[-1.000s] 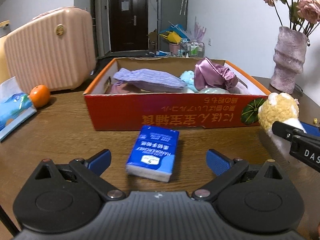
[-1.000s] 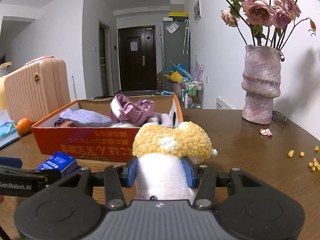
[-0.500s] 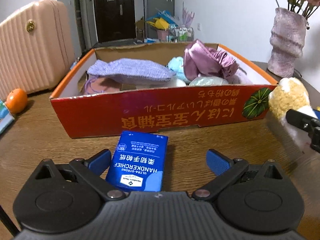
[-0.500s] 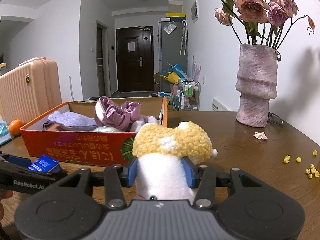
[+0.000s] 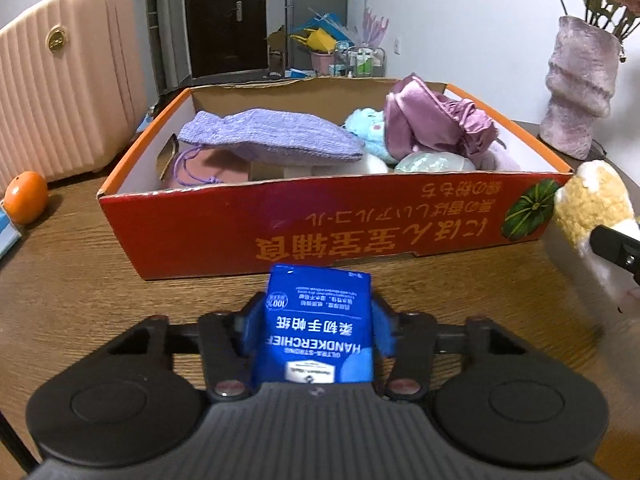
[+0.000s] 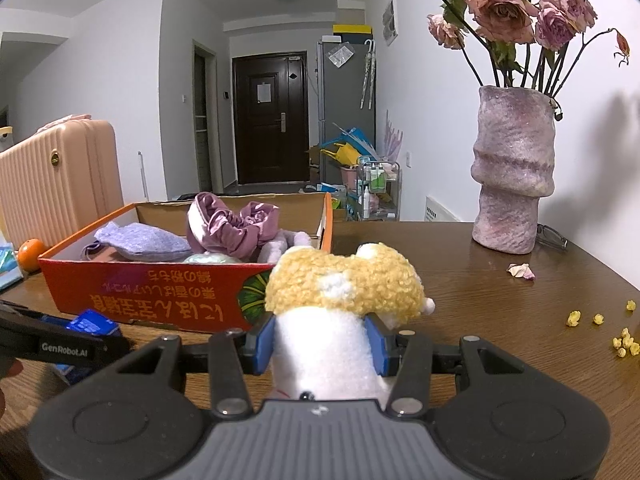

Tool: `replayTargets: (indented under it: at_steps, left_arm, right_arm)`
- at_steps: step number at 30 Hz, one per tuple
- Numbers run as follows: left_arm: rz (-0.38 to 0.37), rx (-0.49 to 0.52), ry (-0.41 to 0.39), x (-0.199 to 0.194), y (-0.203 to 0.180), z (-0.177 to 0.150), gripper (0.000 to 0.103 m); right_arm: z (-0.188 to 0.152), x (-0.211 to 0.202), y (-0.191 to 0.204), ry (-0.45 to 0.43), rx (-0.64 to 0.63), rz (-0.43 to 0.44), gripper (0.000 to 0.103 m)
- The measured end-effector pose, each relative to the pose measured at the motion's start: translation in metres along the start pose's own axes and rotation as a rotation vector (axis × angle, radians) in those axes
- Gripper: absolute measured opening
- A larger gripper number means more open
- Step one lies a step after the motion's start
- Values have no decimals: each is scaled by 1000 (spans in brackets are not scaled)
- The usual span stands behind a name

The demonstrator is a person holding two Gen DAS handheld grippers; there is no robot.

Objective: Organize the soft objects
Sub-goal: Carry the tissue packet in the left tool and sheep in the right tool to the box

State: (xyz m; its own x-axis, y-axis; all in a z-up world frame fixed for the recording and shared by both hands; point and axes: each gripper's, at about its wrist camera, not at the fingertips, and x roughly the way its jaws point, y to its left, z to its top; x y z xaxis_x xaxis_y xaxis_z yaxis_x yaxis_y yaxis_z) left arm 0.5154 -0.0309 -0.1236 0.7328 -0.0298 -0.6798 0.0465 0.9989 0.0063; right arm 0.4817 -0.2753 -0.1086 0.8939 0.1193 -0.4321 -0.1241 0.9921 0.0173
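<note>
Left gripper (image 5: 318, 322): jaws closing, blue pads flank tissue pack (image 5: 318, 332) on both long sides, touching. Pack lies flat on table (image 5: 80, 300), lower centre of frame, long axis straight along fingers, far end aimed at red box (image 5: 320, 220) just above it in frame. Right gripper (image 6: 320, 346): clamped on white body of plush toy (image 6: 344, 284), centre frame; box up-left of it. Judgement: pack nearer box, lift-and-forward suffices.
</note>
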Motion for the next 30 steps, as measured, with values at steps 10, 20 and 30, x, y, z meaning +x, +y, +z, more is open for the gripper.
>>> replayTargets:
  at_steps: [10, 20, 30]
  left_arm:
    - [12, -3, -27, -9, -1, 0, 52]
    - [-1, -6, -181, -53, -10, 7, 52]
    - [7, -85, -310, -81, -2, 31, 52]
  right_arm:
    - [0, -6, 4, -28, -14, -2, 46]
    - [8, -21, 16, -112, -22, -8, 46]
    - [24, -28, 45, -184, -10, 32, 46]
